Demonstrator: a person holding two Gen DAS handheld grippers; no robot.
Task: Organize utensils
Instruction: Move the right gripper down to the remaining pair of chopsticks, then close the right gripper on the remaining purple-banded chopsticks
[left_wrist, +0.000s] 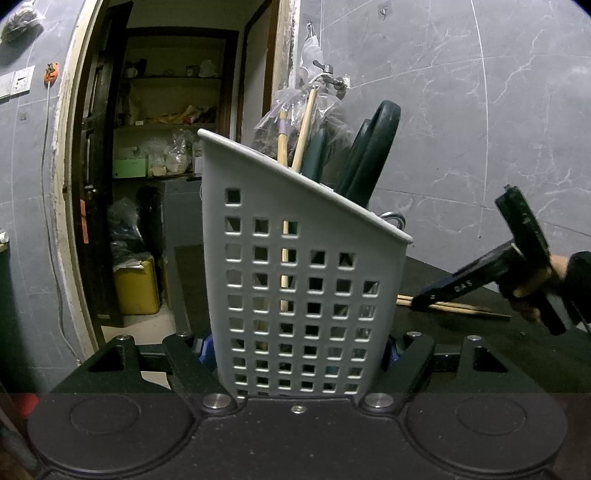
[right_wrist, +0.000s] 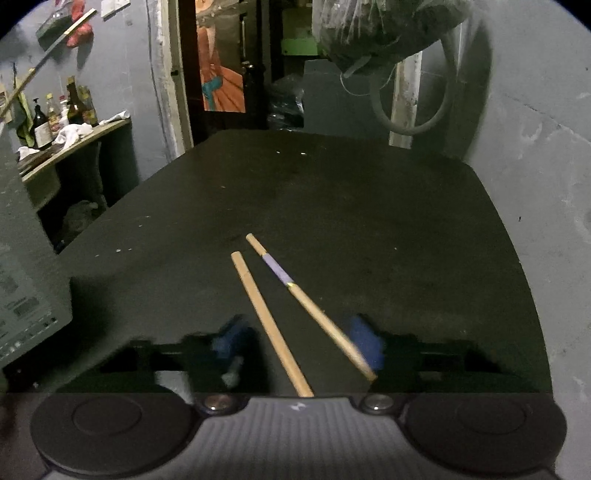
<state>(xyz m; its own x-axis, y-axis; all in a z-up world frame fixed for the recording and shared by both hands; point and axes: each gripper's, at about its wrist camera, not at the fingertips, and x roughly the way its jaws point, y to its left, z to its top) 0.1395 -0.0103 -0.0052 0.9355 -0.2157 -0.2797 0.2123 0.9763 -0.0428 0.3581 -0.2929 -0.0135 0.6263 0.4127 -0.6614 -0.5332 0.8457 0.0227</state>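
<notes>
Grey marble-look tiles covered the wall (left_wrist: 480, 110) behind a dark table (right_wrist: 332, 206), and an open doorway (left_wrist: 166, 147) at the left showed shelves crowded with bags and a yellow can on the floor. On the table stood a white perforated holder (left_wrist: 295, 288) with a slanted rim, seen close up from the left wrist. The left gripper (left_wrist: 297, 354) was clenched on it, a blue pad pressing each side near its base. Inside the holder stood two wooden chopsticks (left_wrist: 291, 147), one with a pale purple band, next to dark green utensil handles (left_wrist: 369, 155); something metallic showed at the low corner of the rim, too small to identify. Behind it a tap with a clear plastic bag hung on the wall. To the right, a person's hand (left_wrist: 543, 284) held the right gripper (left_wrist: 417, 301) angled down to the table, its tip over a pair of chopsticks lying flat there. From the right wrist, those two loose chopsticks (right_wrist: 273, 325) lay side by side but apart on the table, the right one wearing a purple band. Both ran back between the blurred blue fingers (right_wrist: 364, 343) of the right gripper (right_wrist: 299, 343), which was only partly closed: the right pad looked to be against the banded stick, the left pad stood clear of the plain one, so nothing was gripped yet.
</notes>
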